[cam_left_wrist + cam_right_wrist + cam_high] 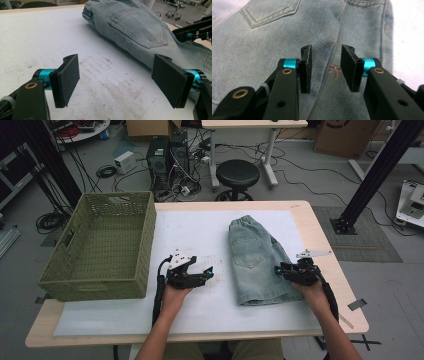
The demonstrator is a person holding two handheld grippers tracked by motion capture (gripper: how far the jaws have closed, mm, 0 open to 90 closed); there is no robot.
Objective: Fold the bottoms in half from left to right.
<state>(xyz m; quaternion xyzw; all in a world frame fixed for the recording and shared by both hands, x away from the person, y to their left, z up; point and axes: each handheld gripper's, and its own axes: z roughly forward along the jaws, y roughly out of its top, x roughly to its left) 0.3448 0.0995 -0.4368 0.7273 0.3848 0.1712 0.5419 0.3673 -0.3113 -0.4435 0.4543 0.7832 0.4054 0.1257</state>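
The folded denim shorts (257, 262) lie right of centre on the white table cover (200, 227), long axis running near to far, waistband at the far end. The right gripper (278, 269) sits at their right near edge, jaws partly apart over the cloth, pinching nothing. The left gripper (210, 272) rests left of them, jaws spread wide over bare cover. A green basket (102, 245) stands at the left; a stool (237, 172) and cables lie beyond

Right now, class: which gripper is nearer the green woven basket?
Left. The left gripper lies just beside the green woven basket; the right gripper sits farther away, over the folded denim shorts.
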